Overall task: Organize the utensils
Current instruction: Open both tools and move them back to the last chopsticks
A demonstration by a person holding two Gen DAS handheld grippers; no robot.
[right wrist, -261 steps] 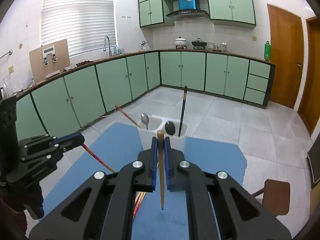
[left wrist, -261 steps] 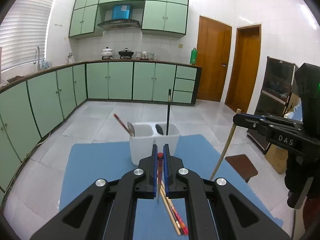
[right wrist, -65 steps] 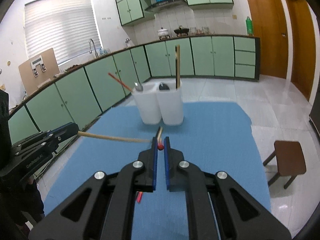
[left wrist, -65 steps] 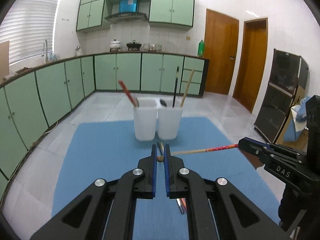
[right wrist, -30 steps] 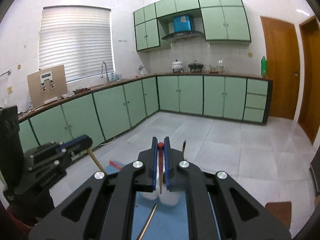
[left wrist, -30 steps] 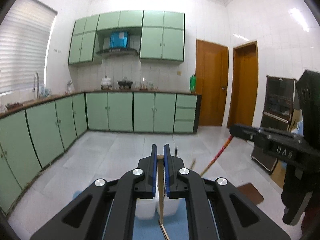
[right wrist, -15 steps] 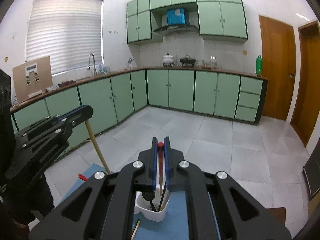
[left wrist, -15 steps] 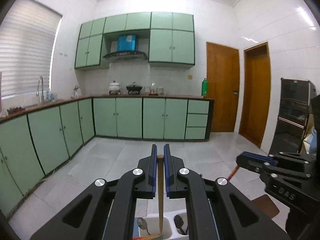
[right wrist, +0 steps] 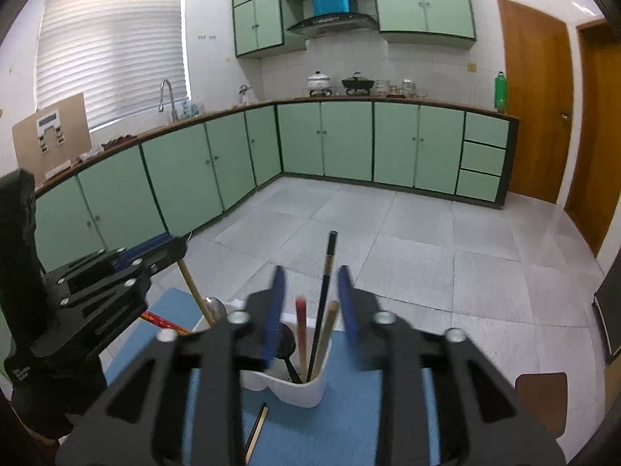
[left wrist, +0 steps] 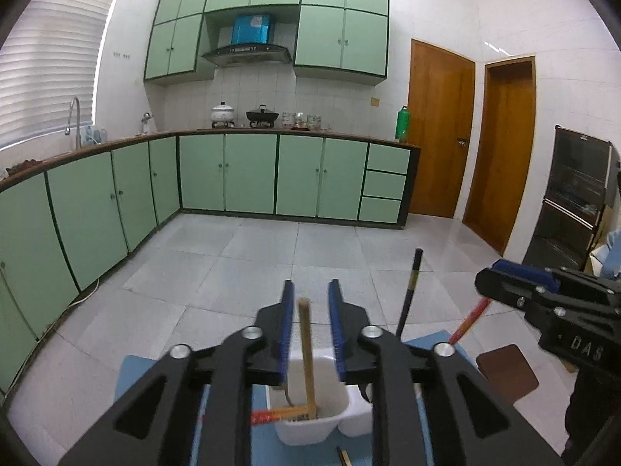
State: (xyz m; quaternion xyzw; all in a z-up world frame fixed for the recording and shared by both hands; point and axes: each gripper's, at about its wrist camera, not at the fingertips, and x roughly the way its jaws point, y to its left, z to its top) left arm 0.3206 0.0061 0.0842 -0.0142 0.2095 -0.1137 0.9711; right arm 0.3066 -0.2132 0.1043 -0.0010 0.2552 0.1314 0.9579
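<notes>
A white two-compartment holder [left wrist: 310, 433] stands on the blue mat [left wrist: 136, 369]. My left gripper [left wrist: 310, 287] hangs over its left compartment with its jaws opening. A wooden chopstick [left wrist: 304, 349] stands loose between the pads, its tip down in that compartment beside a red chopstick [left wrist: 271, 414]. My right gripper [right wrist: 310, 275] is over the holder [right wrist: 295, 392], its jaws opening too. A red-topped chopstick [right wrist: 300, 330] stands free between them in the right compartment, with a black chopstick [right wrist: 326, 291] and a wooden one [right wrist: 328, 330]. A spoon [right wrist: 215, 306] sits in the left compartment.
One loose chopstick [right wrist: 256, 431] lies on the mat in front of the holder. A brown stool [right wrist: 541, 396] stands off the mat's right side. Green cabinets and a tiled floor lie beyond the table.
Both grippers have come down over the holder and their jaws have parted. The wooden chopstick and the red one now stand in the holder, no longer pinched.
</notes>
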